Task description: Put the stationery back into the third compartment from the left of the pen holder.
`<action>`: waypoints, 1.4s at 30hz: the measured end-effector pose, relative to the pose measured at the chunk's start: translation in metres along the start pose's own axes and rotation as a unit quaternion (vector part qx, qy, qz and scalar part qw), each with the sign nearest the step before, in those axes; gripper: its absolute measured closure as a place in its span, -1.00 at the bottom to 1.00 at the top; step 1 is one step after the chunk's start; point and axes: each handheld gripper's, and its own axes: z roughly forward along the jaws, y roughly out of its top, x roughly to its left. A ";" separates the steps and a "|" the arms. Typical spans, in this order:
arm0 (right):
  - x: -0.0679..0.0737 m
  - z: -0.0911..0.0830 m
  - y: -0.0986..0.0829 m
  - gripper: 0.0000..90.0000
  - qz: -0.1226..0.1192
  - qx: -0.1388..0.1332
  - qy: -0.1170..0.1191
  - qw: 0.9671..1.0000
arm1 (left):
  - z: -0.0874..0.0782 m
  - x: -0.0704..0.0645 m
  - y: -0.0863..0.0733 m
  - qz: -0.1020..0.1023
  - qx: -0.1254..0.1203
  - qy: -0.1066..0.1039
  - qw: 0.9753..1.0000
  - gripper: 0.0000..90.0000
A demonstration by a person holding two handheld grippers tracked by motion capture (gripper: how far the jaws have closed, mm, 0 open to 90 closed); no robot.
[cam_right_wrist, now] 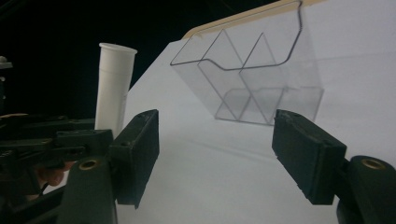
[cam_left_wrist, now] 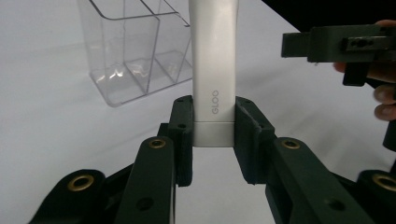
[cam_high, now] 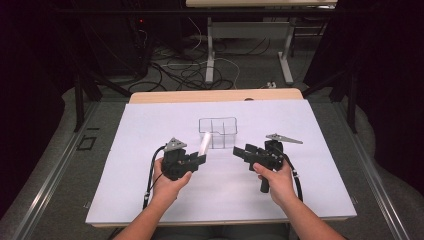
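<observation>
Dark surroundings, loose cables on the floor and the legs of another desk are seen in the upper part of the high view, behind a wooden surface [cam_high: 150,97] covered by a white sheet [cam_high: 310,190]. Near the centre of that view, slightly above the middle, a clear plastic organiser box with inner dividers [cam_high: 218,132] is set on the sheet. The left gripper [cam_high: 200,160] is held by a hand at the lower left of centre, and its fingers are closed on a white cylindrical glue tube [cam_high: 204,144] near the tube's lower end. The tube is tilted up and to the right, with its upper end just beside the box's left wall. In the left gripper view, the tube [cam_left_wrist: 214,70] is seen clamped between the two black finger pads [cam_left_wrist: 183,122], with the word GLOO printed along it, and the box [cam_left_wrist: 135,51] appears at the upper left behind it. The right gripper [cam_high: 240,152] is held at the lower right of centre, pointing left toward the other gripper. In the right gripper view its fingers [cam_right_wrist: 308,156] are spread wide with nothing between them; the box [cam_right_wrist: 252,79] lies beyond them at upper centre, and the tube [cam_right_wrist: 113,88] stands at the left.
</observation>
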 end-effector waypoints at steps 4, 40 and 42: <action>0.002 0.002 -0.003 -0.24 0.013 0.032 0.020 0.999 | 0.003 -0.001 -0.003 -0.012 0.002 -0.017 1.000 0.58; 0.006 0.017 -0.024 0.15 0.070 0.058 0.099 0.991 | 0.035 -0.037 -0.024 0.052 0.050 -0.064 0.995 0.58; 0.005 0.017 -0.024 0.22 0.076 0.066 0.092 0.991 | 0.034 -0.038 -0.023 0.052 0.050 -0.064 0.995 0.58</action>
